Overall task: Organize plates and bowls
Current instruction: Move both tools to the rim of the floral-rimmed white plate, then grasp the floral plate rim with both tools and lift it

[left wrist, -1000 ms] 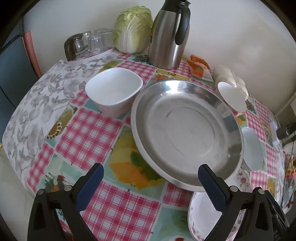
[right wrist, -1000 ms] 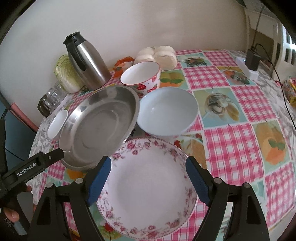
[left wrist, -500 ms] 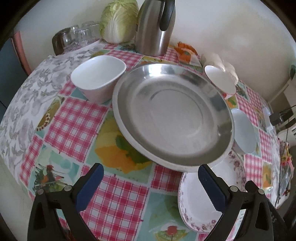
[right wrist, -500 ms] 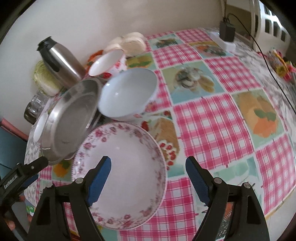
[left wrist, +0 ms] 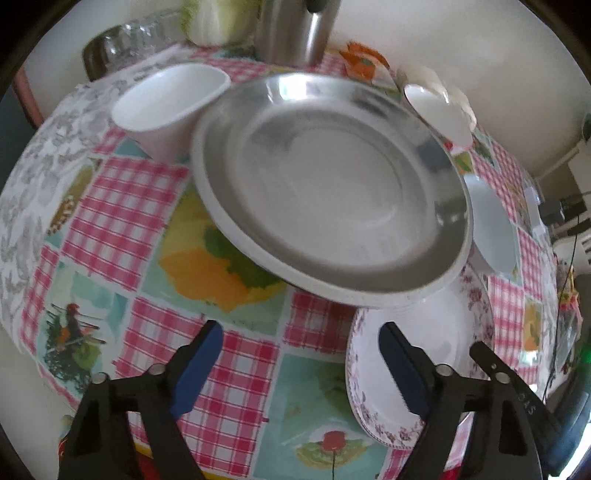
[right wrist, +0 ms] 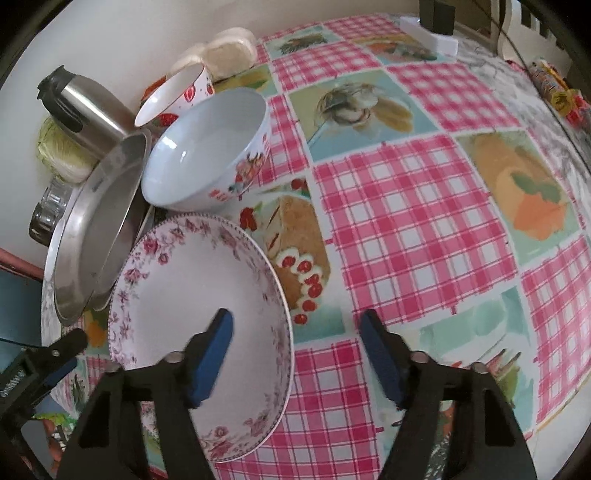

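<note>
A floral-rimmed plate [right wrist: 177,295] lies near the table's front edge, its far side tucked under a big steel plate [left wrist: 332,184]. My right gripper [right wrist: 295,321] straddles the floral plate's right rim, one finger over the plate and one over the cloth. Its jaws are closing and the pads do not touch the rim. My left gripper [left wrist: 299,339] straddles the same floral plate's [left wrist: 424,369] left rim, jaws closing, pads clear of it. A white square bowl [left wrist: 166,103], a pale blue bowl [right wrist: 207,155] and a strawberry bowl [right wrist: 173,96] stand around the steel plate.
A steel thermos [right wrist: 85,107], a cabbage [right wrist: 62,155] and glasses [left wrist: 129,40] line the wall. Buns [right wrist: 225,51] sit behind the strawberry bowl. A white power strip [right wrist: 428,35] and cable lie at the far right. The checked cloth [right wrist: 406,221] is bare right of the plates.
Both grippers have sunk and tipped down toward the floral plate. Both pairs of jaws have narrowed. The right one has shifted from the plate's middle to its right rim.
</note>
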### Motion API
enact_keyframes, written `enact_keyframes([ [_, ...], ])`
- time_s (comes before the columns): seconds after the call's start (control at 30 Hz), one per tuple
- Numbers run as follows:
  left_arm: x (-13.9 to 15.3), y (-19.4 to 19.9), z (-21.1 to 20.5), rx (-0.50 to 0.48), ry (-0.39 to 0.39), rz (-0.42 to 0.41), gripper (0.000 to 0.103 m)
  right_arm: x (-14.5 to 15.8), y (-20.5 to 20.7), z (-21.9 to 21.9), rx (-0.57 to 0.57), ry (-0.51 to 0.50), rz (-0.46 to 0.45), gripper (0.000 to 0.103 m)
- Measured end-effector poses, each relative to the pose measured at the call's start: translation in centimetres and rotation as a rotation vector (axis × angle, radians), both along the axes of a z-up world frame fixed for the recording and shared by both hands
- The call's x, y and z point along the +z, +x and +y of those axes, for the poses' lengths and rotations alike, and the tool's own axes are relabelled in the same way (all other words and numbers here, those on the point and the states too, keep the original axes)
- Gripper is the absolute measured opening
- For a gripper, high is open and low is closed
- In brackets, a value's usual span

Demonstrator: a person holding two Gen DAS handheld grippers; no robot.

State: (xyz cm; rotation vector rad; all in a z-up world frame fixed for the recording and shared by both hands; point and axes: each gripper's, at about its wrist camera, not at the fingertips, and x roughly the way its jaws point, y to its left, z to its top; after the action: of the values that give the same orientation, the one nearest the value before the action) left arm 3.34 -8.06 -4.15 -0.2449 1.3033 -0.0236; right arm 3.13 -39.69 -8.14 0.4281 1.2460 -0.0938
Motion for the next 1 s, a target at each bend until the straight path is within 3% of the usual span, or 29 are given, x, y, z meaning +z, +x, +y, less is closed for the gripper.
enact_keyframes([
  [0.13,-1.3,0.2,-1.0,-0.032,-0.004,0.046,0.073,-0.2,0.0,0.0,0.012,0.014,0.001,0.027],
  [0.27,-2.5,0.4,-1.8,-0.052,-0.020,0.083,0.061,-0.4,0.2,0.3,0.026,0.038,-0.008,0.014],
  [0.43,-3.5,1.2,-3.0,-0.053,-0.047,0.096,0.051,-0.6,0.4,0.7,0.028,0.055,-0.008,0.012],
  [0.73,-4.0,2.8,-5.1,-0.072,-0.043,0.067,0.050,-0.8,0.6,0.0,0.012,0.115,-0.007,0.012],
  [0.87,-4.1,2.8,-4.2,-0.054,-0.071,0.068,0.050,-1.0,0.5,-0.6,0.002,0.145,-0.008,0.012],
  [1.0,-4.3,2.7,-4.6,-0.077,-0.047,0.056,0.049,-1.1,0.5,-0.8,0.000,0.149,-0.008,0.012],
])
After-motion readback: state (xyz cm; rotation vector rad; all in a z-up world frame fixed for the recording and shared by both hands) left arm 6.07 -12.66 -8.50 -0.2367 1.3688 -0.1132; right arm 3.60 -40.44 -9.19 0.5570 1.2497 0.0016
